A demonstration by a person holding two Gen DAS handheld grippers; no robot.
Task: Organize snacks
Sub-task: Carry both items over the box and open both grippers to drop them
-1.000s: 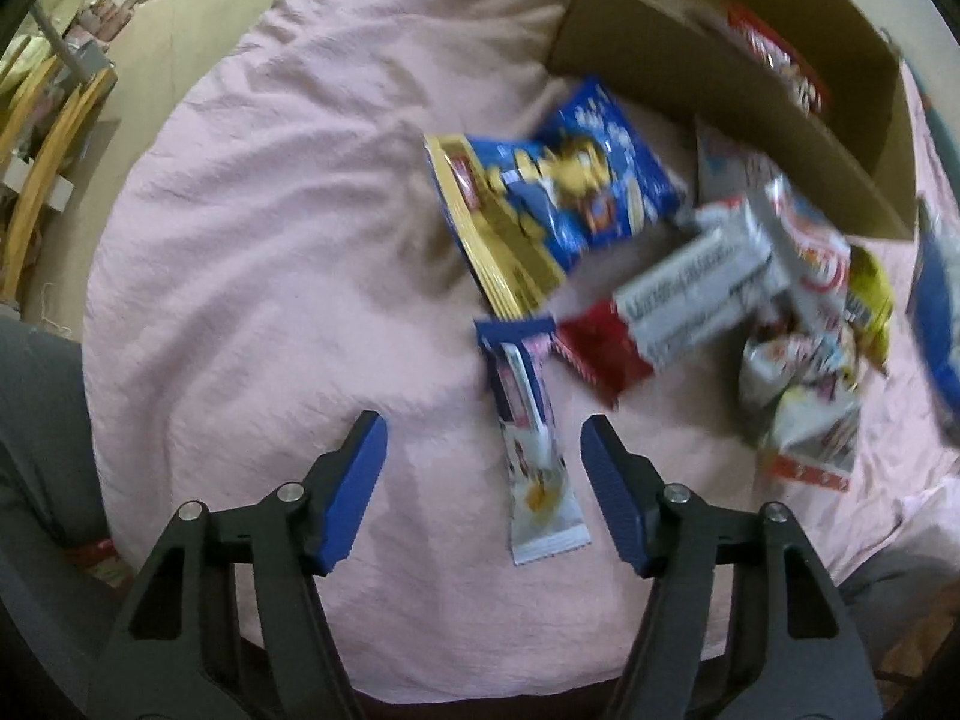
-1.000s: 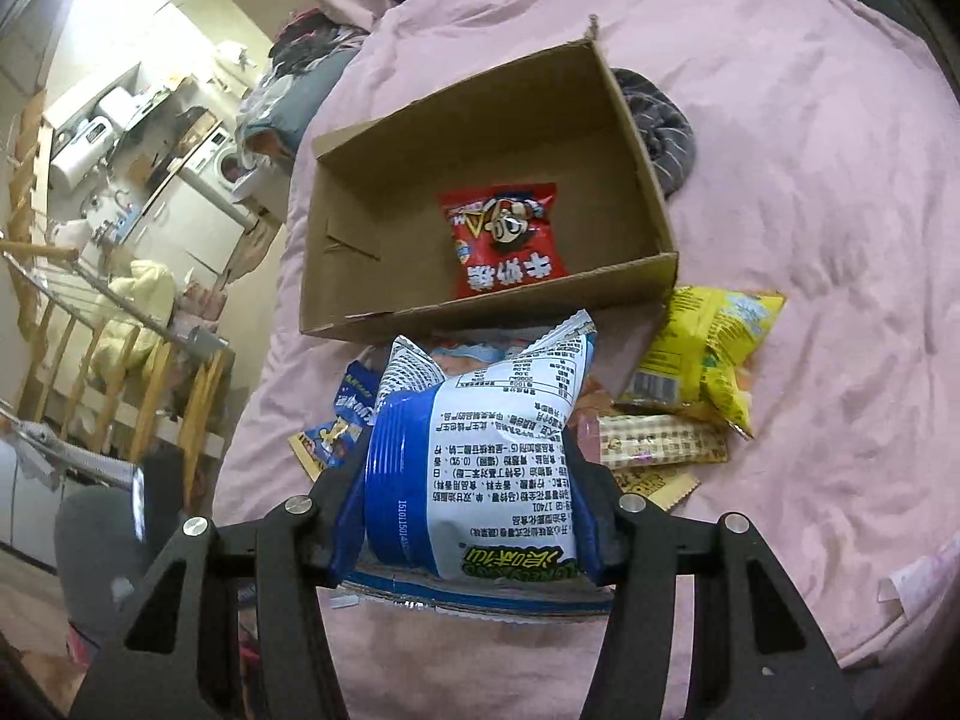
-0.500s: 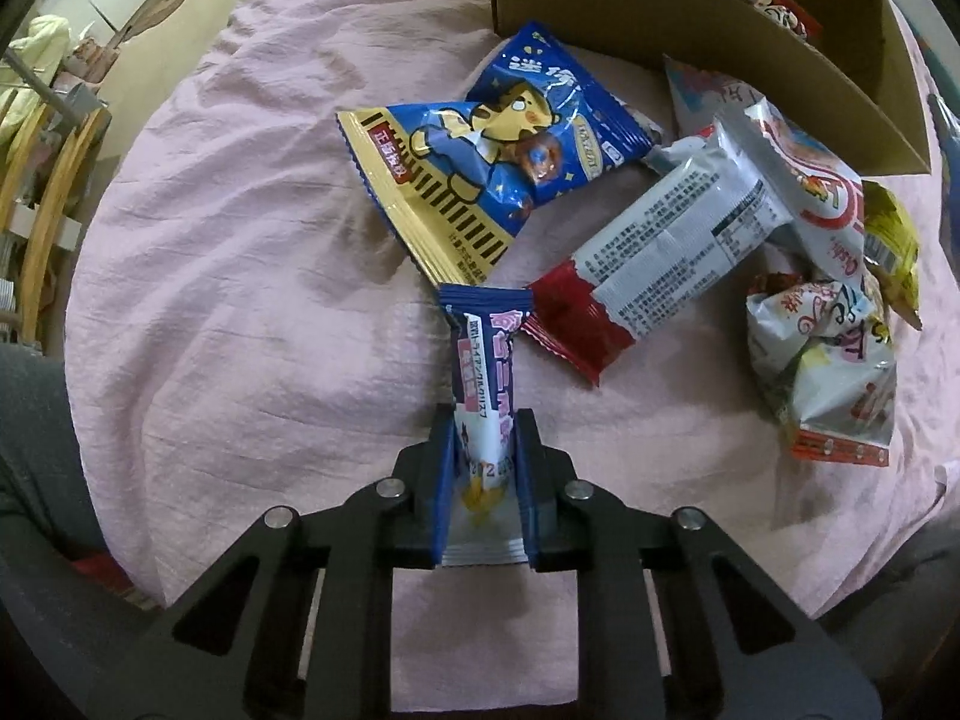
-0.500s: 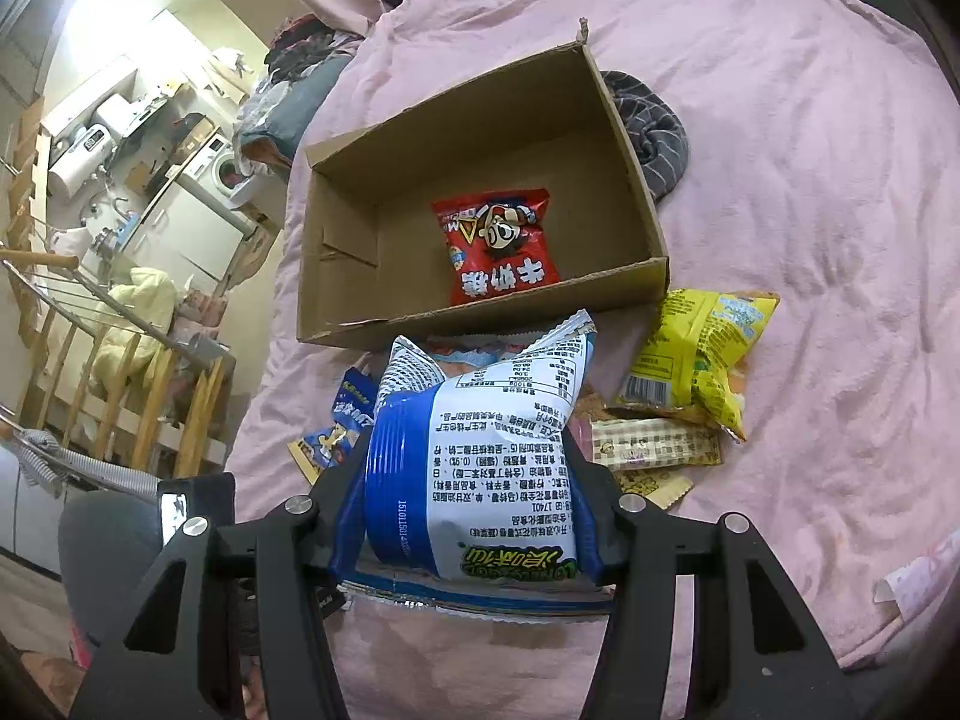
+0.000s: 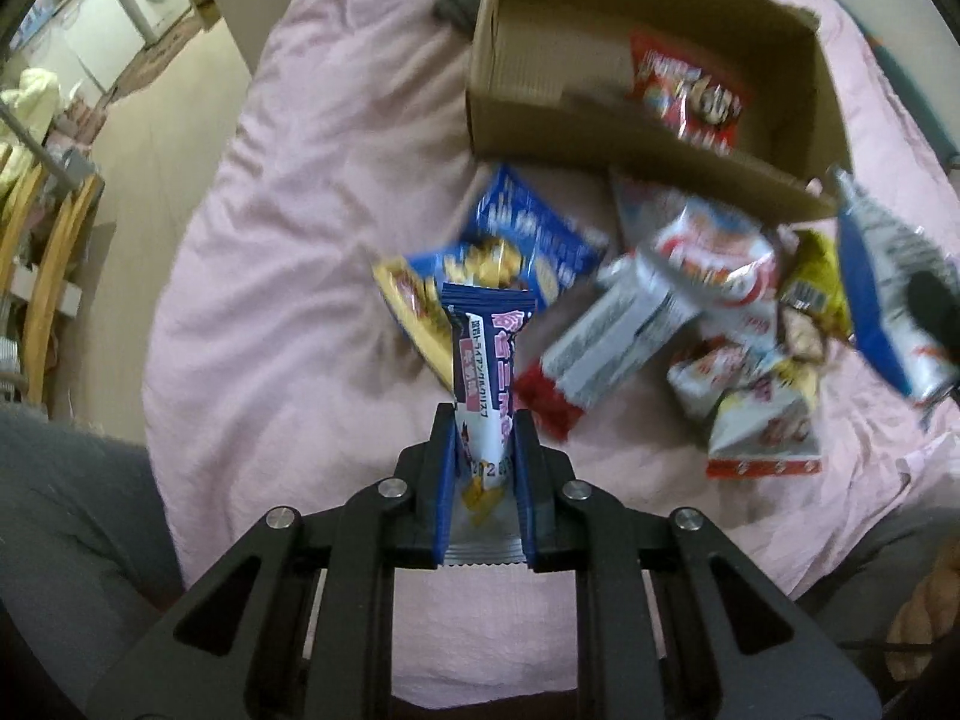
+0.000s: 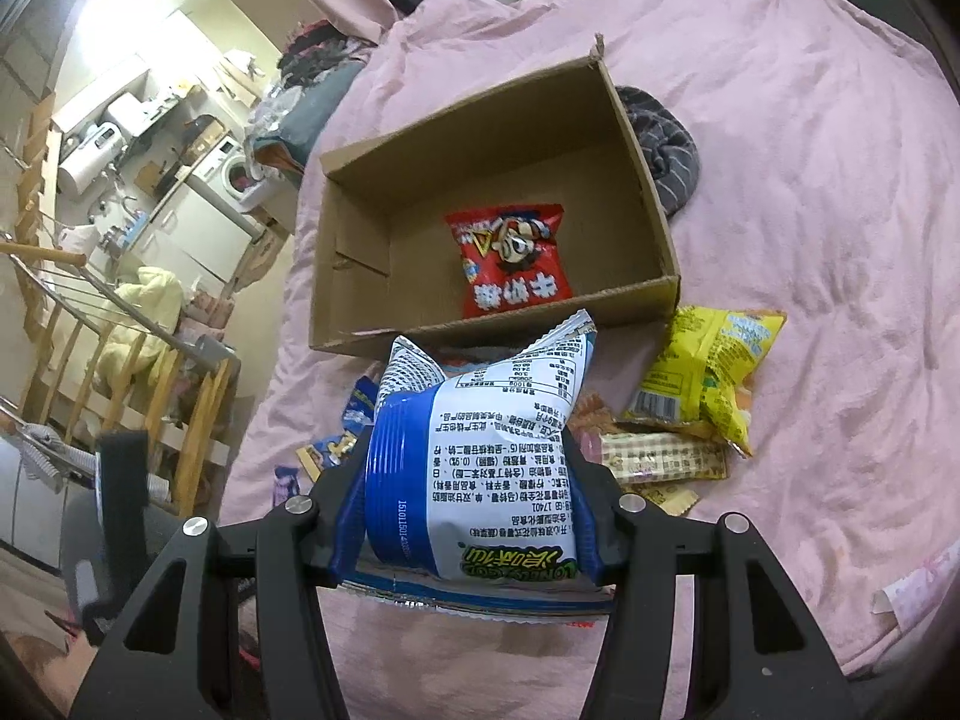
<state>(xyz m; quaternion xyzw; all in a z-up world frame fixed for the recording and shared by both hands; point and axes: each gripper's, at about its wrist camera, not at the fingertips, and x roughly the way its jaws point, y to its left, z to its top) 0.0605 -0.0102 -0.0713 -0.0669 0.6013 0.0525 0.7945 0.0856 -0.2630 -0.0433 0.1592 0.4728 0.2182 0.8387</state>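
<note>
My left gripper (image 5: 483, 420) is shut on a slim blue-and-white snack bar (image 5: 487, 354), held above the pink bedspread. A blue-and-white puffed snack bag (image 6: 480, 456) sits clamped in my right gripper (image 6: 474, 450), just in front of the cardboard box (image 6: 648, 180); that bag shows at the right edge of the left wrist view (image 5: 888, 300). Inside the box (image 5: 516, 60) lies one red snack bag (image 6: 510, 258), also visible as a red snack bag (image 5: 690, 96) in the left wrist view. Loose snacks lie before the box: a blue-and-gold bag (image 5: 510, 258), a red-and-white pack (image 5: 600, 342), a yellow bag (image 6: 702, 372).
A pink bedspread (image 6: 810, 180) covers the bed. A striped grey cloth (image 6: 660, 144) lies behind the box's right corner. To the left are the floor, a wooden rack (image 6: 198, 408) and a washing machine (image 6: 234, 174). Grey-trousered legs (image 5: 72, 516) frame the lower corners.
My left gripper closed on the slim snack bar and lifted it off the bedspread, swinging toward the box. My right gripper kept still with its bag.
</note>
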